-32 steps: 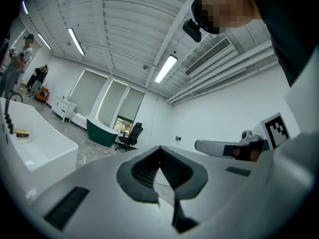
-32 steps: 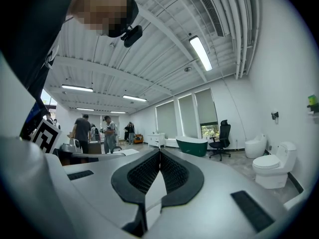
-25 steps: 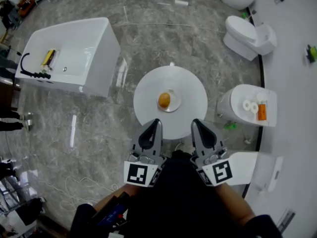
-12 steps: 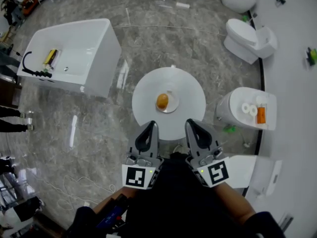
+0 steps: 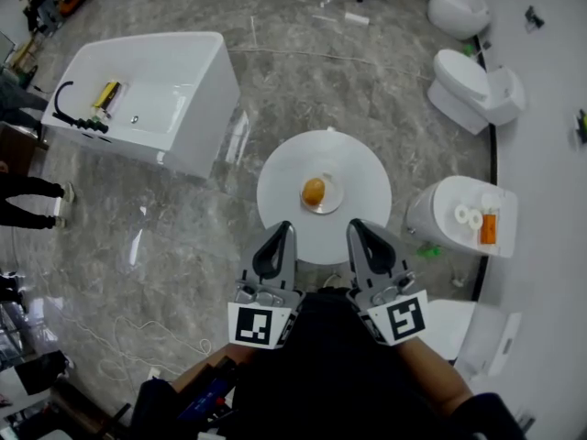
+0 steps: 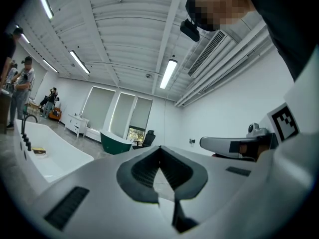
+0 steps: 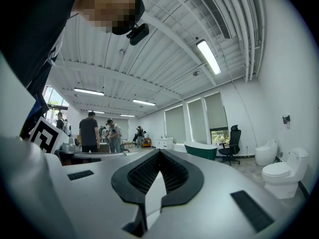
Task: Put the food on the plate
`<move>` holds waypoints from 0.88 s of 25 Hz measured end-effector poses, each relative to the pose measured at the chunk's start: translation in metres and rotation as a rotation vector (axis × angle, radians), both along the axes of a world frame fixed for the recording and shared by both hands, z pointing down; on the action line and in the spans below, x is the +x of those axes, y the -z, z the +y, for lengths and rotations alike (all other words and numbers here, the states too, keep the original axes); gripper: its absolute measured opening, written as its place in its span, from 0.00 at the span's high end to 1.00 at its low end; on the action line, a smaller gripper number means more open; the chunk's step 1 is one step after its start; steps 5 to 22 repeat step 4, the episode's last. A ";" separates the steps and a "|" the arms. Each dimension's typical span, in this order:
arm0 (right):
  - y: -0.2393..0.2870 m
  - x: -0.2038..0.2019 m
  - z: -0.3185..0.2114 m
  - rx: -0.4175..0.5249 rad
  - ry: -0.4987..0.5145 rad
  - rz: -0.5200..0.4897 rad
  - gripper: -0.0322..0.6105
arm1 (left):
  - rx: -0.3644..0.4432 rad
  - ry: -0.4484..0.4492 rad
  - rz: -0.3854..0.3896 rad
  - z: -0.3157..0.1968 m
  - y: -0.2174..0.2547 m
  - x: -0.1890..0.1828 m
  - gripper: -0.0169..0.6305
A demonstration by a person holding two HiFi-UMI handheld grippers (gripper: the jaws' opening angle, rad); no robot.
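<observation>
An orange-brown piece of food (image 5: 314,191) sits on the small plate (image 5: 330,201) at the middle of the round white table (image 5: 367,168), just as it did 1 second ago. What has changed is the framing. The table, the plate and the white bathtub (image 5: 183,71) all lie a little further right in the head view than before, and the toilet (image 5: 477,85) at upper right has slid the same way. The 2 grippers now stand slightly closer together, the right one having edged toward the left.

The left gripper (image 5: 284,228) and right gripper (image 5: 356,226) are held side by side just in front of the person's body. Both point forward and level, and their marker cubes (image 5: 257,324) are turned up toward the head camera. In the head view their tips overlap the table's near edge but stop short of the plate, apart from the food.

In the left gripper view, the ribbed dark pads are clenched tip to tip with nothing between them, and the bathtub runs along the left of the room beyond. The right gripper view shows the same: jaws pressed together and empty, with several people standing in the distance at left and a toilet at far right.
</observation>
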State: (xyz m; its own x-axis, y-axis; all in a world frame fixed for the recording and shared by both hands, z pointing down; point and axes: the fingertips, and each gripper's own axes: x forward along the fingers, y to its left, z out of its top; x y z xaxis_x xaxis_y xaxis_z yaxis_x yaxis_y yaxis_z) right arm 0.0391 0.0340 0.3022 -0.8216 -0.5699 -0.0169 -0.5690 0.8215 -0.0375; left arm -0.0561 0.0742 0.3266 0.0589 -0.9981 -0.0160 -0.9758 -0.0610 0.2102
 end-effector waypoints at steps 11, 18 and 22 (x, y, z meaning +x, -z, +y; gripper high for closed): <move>0.001 -0.007 0.002 -0.004 -0.001 0.003 0.94 | 0.004 0.011 0.001 0.002 0.003 -0.009 0.97; 0.001 -0.007 0.002 -0.004 -0.001 0.003 0.94 | 0.004 0.011 0.001 0.002 0.003 -0.009 0.97; 0.001 -0.007 0.002 -0.004 -0.001 0.003 0.94 | 0.004 0.011 0.001 0.002 0.003 -0.009 0.97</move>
